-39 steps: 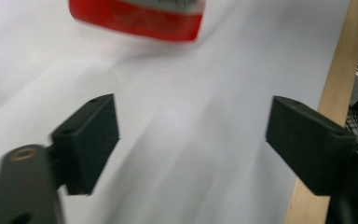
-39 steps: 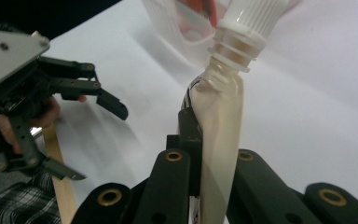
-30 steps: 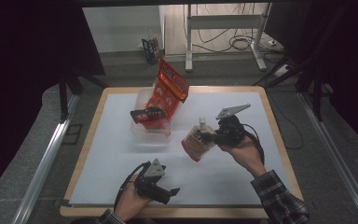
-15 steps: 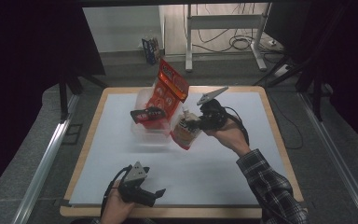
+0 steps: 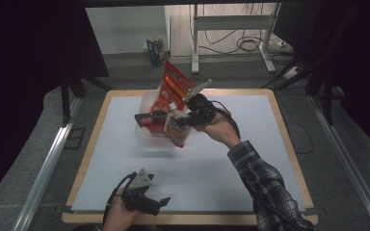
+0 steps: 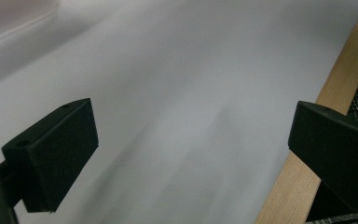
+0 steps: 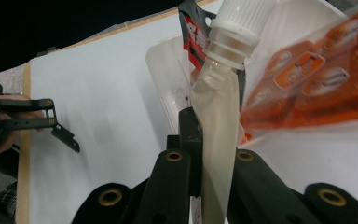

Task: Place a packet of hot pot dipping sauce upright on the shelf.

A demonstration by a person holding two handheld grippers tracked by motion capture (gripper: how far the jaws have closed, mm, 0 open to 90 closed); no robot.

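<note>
My right gripper [image 5: 185, 118] is shut on a soft spouted pouch [image 5: 177, 129] with a white screw cap [image 7: 239, 24]. It holds the pouch in the air at the right rim of a clear plastic bin [image 5: 147, 139]. In the right gripper view the pouch [image 7: 219, 140] sits pinched between the two jaws, cap pointing away. Inside the bin an orange-red snack bag [image 5: 172, 86] stands tilted, with a dark red packet [image 5: 147, 118] beside it. Low over the table's near edge, my left gripper [image 5: 160, 204] is open and holds nothing; its jaws stand wide apart in the left gripper view.
A white mat [image 5: 212, 178] covers the wooden-edged table [image 5: 289, 144]. The wooden front edge [image 6: 307, 154] runs just beside the left gripper's jaws. A plaid sleeve [image 5: 265, 187] crosses the right half of the mat. Metal stand legs and cables [image 5: 250, 45] lie on the floor beyond the table.
The right gripper has carried the pouch left and away from the person, up to the bin. The left gripper has drawn back toward the near edge and shifted left.
</note>
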